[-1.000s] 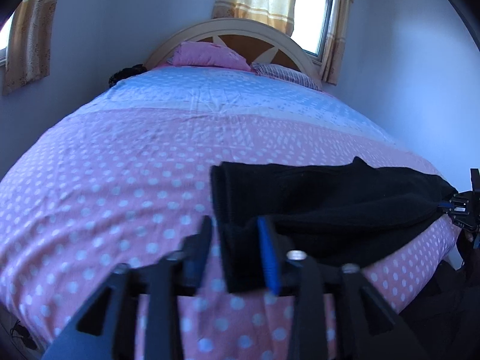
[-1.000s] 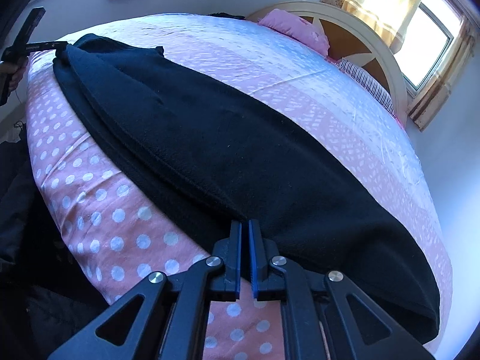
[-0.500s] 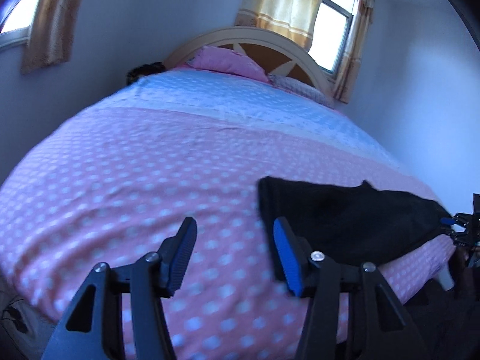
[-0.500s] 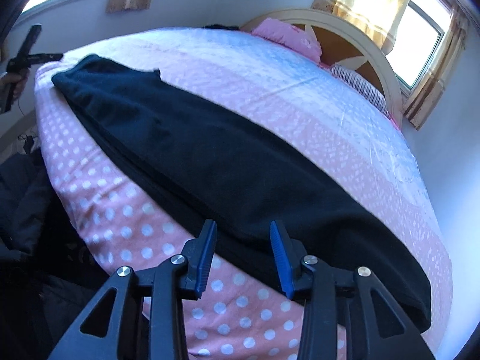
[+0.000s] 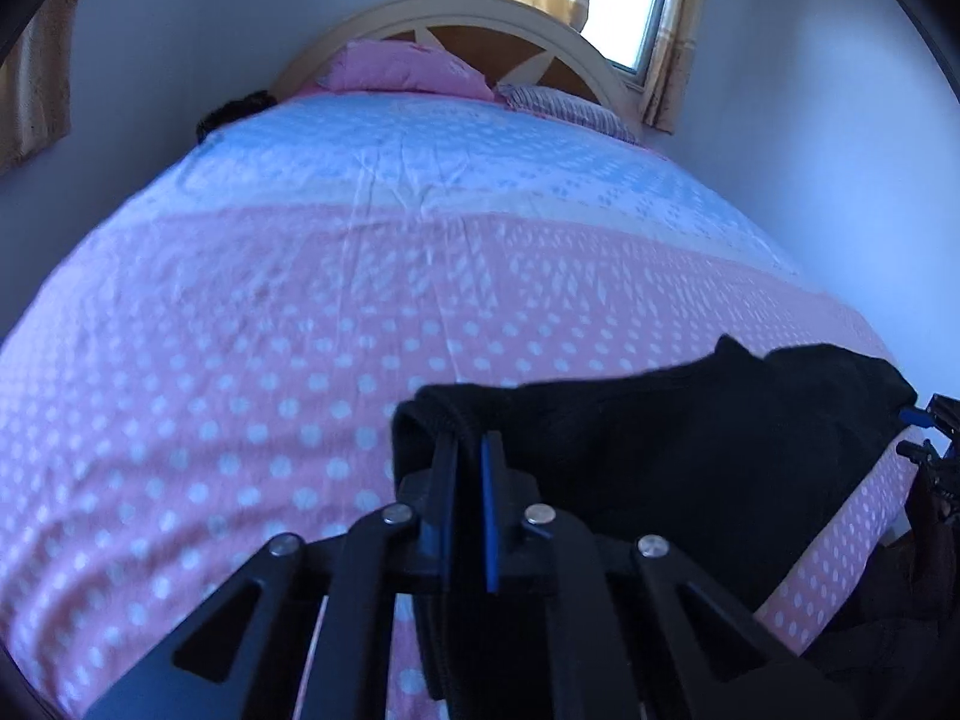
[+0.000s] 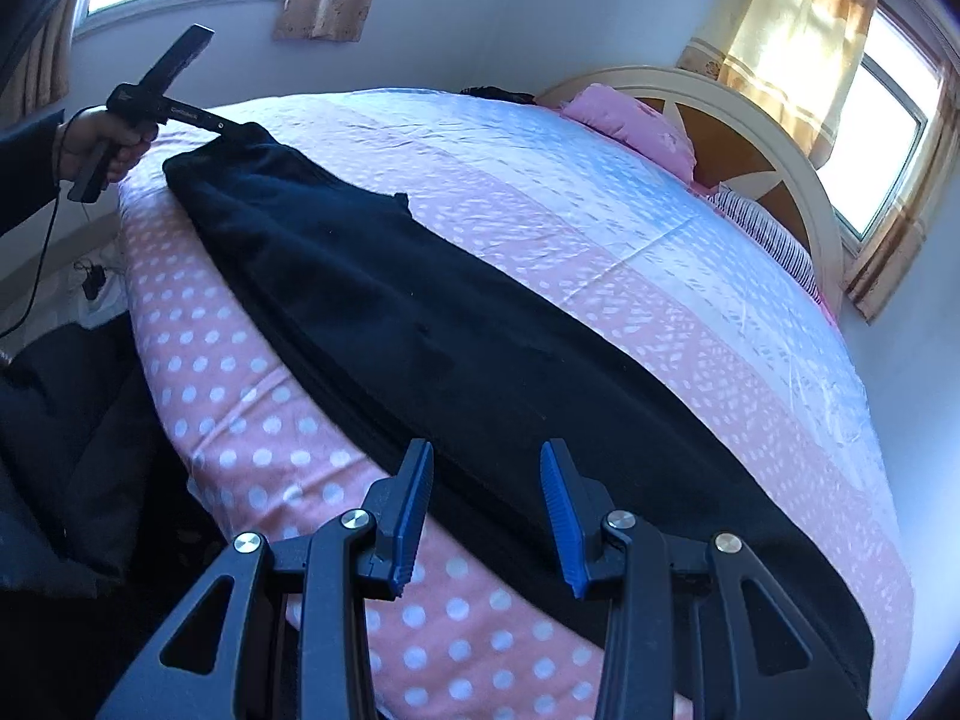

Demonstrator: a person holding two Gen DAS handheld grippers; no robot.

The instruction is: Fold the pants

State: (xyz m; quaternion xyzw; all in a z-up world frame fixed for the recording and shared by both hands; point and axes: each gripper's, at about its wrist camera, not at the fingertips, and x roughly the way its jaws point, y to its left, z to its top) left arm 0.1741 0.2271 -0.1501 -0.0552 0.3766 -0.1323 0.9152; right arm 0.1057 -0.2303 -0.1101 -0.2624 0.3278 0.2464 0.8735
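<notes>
The black fleece pants [image 6: 480,360] lay lengthwise along the near edge of the polka-dot bed [image 6: 252,420]. The left gripper [image 5: 468,462] was clamped on their left end, while the right gripper [image 6: 486,516] hovered spread apart above the right end. Soft, limp and thick, they would probably sag unless pinched through all layers at the end corners.

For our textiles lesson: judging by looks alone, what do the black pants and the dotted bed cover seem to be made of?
Black pants: probably fleece or brushed knit; matte, fuzzy surface, thick soft edges. Bed cover: likely thin woven cotton or polyester; smooth, printed white dots, fine creases. Neither fibre is certain.
</notes>
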